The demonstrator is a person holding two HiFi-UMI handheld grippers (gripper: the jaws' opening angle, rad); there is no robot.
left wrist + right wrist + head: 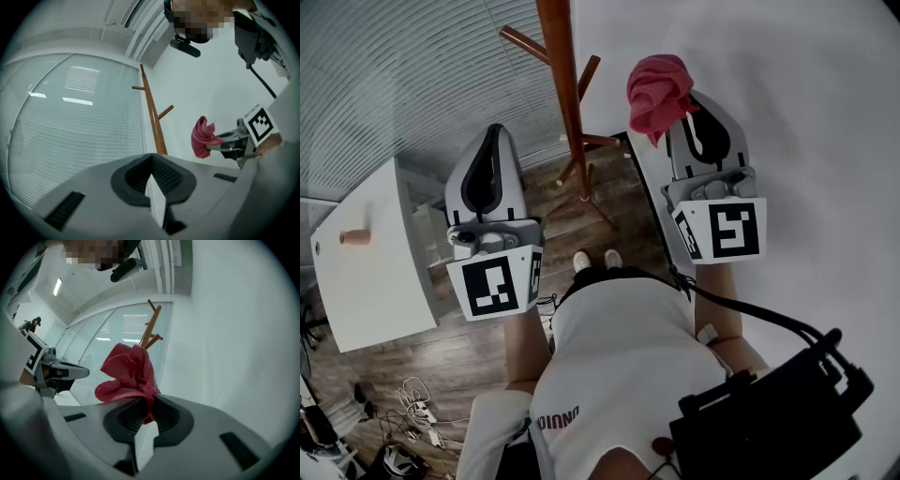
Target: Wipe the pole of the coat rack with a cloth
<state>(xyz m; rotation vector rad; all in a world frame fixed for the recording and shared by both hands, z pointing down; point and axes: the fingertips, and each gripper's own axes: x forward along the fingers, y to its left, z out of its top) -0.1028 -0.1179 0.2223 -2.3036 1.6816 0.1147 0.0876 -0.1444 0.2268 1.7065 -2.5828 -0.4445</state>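
The wooden coat rack pole (pixel 566 84) rises in the corner between the blinds and the white wall, with short pegs; it also shows in the left gripper view as the pole (pixel 153 122) and behind the cloth in the right gripper view as the pole (pixel 149 331). My right gripper (pixel 686 114) is shut on a crumpled red cloth (pixel 658 92), held just right of the pole and apart from it. The cloth (pixel 127 374) bunches above the closed jaws. My left gripper (pixel 492 142) hangs left of the pole, shut with nothing in it.
A white cabinet (pixel 370 258) with a small peg-like object (pixel 354 237) on top stands at the left. Window blinds (pixel 412 66) lie behind, a white wall (pixel 806 112) at the right. Cables (pixel 412 403) lie on the wooden floor.
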